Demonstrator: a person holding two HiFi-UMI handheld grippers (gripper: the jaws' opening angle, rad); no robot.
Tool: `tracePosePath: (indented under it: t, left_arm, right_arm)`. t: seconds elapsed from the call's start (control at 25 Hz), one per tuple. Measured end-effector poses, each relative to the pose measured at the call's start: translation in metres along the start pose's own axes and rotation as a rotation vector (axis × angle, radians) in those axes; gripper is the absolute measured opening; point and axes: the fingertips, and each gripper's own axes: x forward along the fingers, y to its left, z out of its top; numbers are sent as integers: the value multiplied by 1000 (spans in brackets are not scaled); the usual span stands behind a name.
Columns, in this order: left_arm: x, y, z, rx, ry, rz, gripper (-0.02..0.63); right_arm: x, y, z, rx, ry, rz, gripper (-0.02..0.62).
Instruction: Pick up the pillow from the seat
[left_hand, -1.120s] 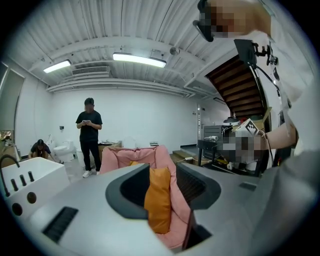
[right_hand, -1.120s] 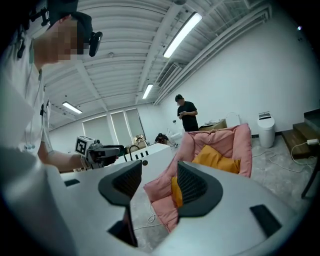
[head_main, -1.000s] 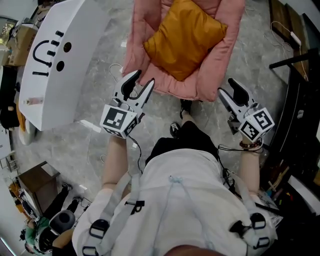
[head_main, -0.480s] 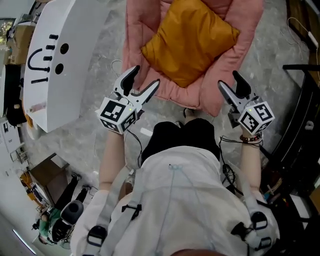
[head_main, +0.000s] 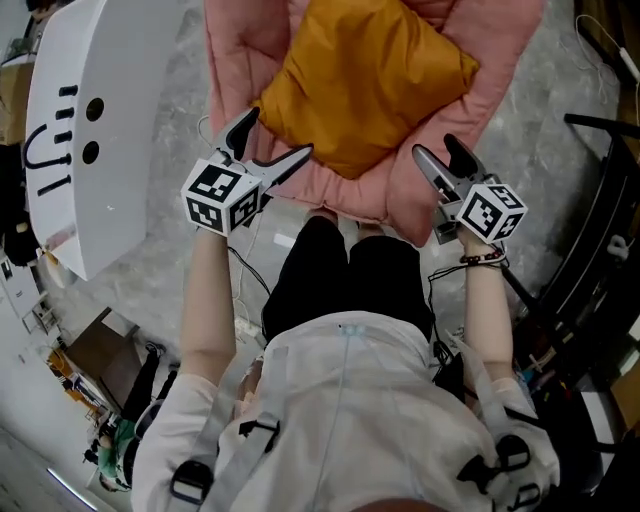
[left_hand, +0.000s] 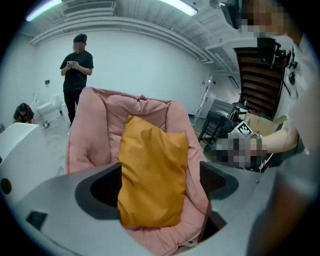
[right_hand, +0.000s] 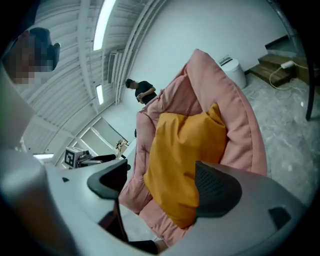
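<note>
Pillow (head_main: 365, 85), orange and plump, is lying in the pink seat (head_main: 240, 60), leaning against its padded back with its lower edge sitting near the seat's front lip. The seat is filling the top of the head view, straight ahead of the person, and its cushion is curling up around the pillow on both sides. The pillow's long axis is running up the seat back, away from the person, so its shorter width is facing the tongs.

The left tongs (head_main: 277, 135) and the right tongs (head_main: 434, 148) are hovering at the seat's front rim, one at each lower flank of the pillow, both pointing forward at it. Both are opening wide and gripping nothing. In each gripper view the pillow is showing framed between the jaws but lying beyond them, clear of the pads. Which one is nearer is hard to judge from above; they are looking about level. The coming move is calling for both to go forward and close in on the pillow's sides.
</note>
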Motion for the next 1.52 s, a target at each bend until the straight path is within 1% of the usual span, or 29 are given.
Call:
tracePosePath:
  t: [0.08, 0.2, 0.32, 0.4, 0.48, 0.6, 0.72, 0.8, 0.96, 1.12, 1.24, 1.36, 1.4, 1.44, 1.52]
  left_arm:
    - [24, 17, -8, -8, 45, -27, 490]
    - [58, 56, -17, 3, 104, -41, 508]
    - [92, 85, -38, 9, 181, -80, 513]
    - [114, 100, -52, 10, 230, -117, 517]
    - [133, 115, -62, 16, 277, -158, 518]
    - [156, 131, -75, 29, 339, -216, 518]
    - [180, 137, -86, 33, 378, -241, 523]
    - [197, 139, -89, 20, 381, -263, 526]
    - [218, 146, -88, -51, 362, -328, 531]
    - [230, 139, -90, -61, 353, -385, 531]
    - [239, 139, -88, -47, 343, -389, 531]
    - [242, 141, -84, -69, 331, -378, 526]
    - [242, 140, -84, -81, 327, -378, 513]
    - [242, 139, -85, -90, 325, -381, 489]
    - [238, 128, -86, -96, 329, -404, 413]
  right_arm:
    - [14, -21, -7, 53, 10, -15, 403]
    - [50, -46, -22, 94, 31, -40, 405]
    - [75, -73, -42, 119, 88, -107, 408]
    - [84, -90, -49, 90, 139, -166, 408]
    - [94, -104, -49, 51, 174, -200, 408]
    - [113, -110, -45, 29, 186, -190, 408]
    - [121, -110, -46, -26, 190, -194, 408]
    - [131, -111, -43, -65, 191, -201, 415]
    - [156, -114, -38, -129, 205, -260, 417]
    - [167, -126, -42, -182, 212, -326, 416]
    - [181, -134, -38, -208, 192, -376, 414]
    - [190, -136, -32, -192, 170, -368, 410]
    - [191, -136, -32, -179, 171, -355, 383]
    - [190, -137, -32, -164, 172, -342, 326]
    - [184, -136, -33, -148, 173, -309, 249]
